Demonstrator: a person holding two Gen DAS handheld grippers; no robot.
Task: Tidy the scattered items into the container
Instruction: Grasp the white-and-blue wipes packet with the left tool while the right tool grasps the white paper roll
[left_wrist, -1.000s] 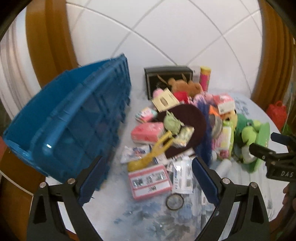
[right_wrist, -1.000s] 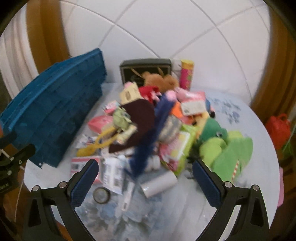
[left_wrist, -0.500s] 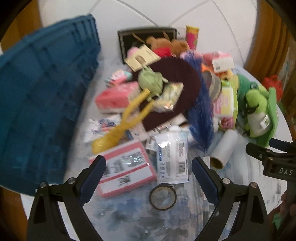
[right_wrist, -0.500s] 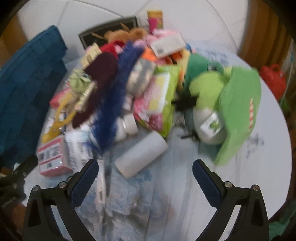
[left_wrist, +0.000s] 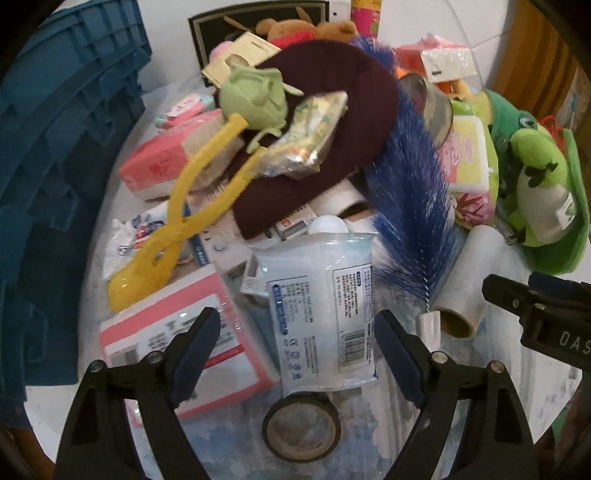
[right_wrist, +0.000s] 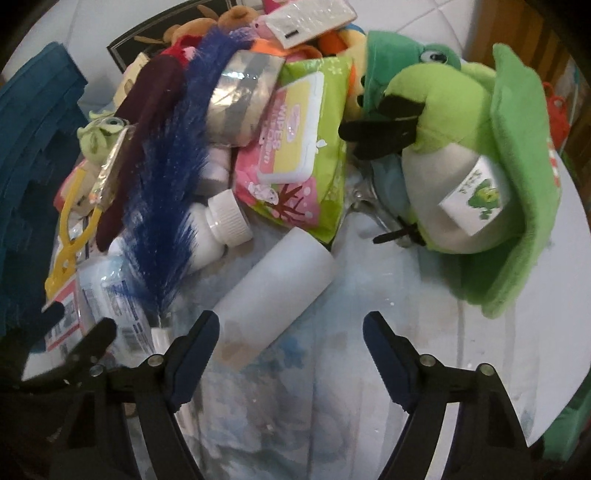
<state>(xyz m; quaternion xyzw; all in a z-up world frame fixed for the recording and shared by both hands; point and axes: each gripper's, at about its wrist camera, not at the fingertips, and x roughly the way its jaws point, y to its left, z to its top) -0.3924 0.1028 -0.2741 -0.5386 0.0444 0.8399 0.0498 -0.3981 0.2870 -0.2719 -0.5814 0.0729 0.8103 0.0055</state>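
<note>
Blue crate (left_wrist: 55, 155): at the far left of both views, cut by the frame edge; inside not visible; clutter heaped beside it on the table (right_wrist: 424, 350).
Left gripper (left_wrist: 295, 328): jaws spread wide, holding nothing; hovering over the clear wipes pack (left_wrist: 317, 310), its pads (left_wrist: 195, 350) to either side of the pack.
Left view only: pink box (left_wrist: 166, 343) lying flat just left of the pack; tape ring (left_wrist: 301, 428) below the pack, its top edge tucked under it; yellow tongs (left_wrist: 192, 206) slanting across a pink tissue pack (left_wrist: 162, 166); dark maroon cloth (left_wrist: 332, 122) with a foil sachet (left_wrist: 306, 136) and a pale green plush (left_wrist: 255, 96) on top.
Blue feather duster (left_wrist: 410, 199): running down the middle of the heap, white handle tip close to the cardboard-core roll (left_wrist: 469, 288).
Right gripper (right_wrist: 291, 332): jaws wide apart, empty; above bare tablecloth, the white roll (right_wrist: 273, 291) just ahead of its left finger.
Right view only: white capped bottle (right_wrist: 218, 229) beside the duster; wipes packet with yellow lid (right_wrist: 295, 147); silver tape roll (right_wrist: 240, 96).
Green frog plush (right_wrist: 461, 147): at the right of the heap, tag showing.
Hard to make out: black-framed box (left_wrist: 258, 22) and brown plush at the back, mostly buried; printing on packs unreadable; the dark clip under the frog unclear.
</note>
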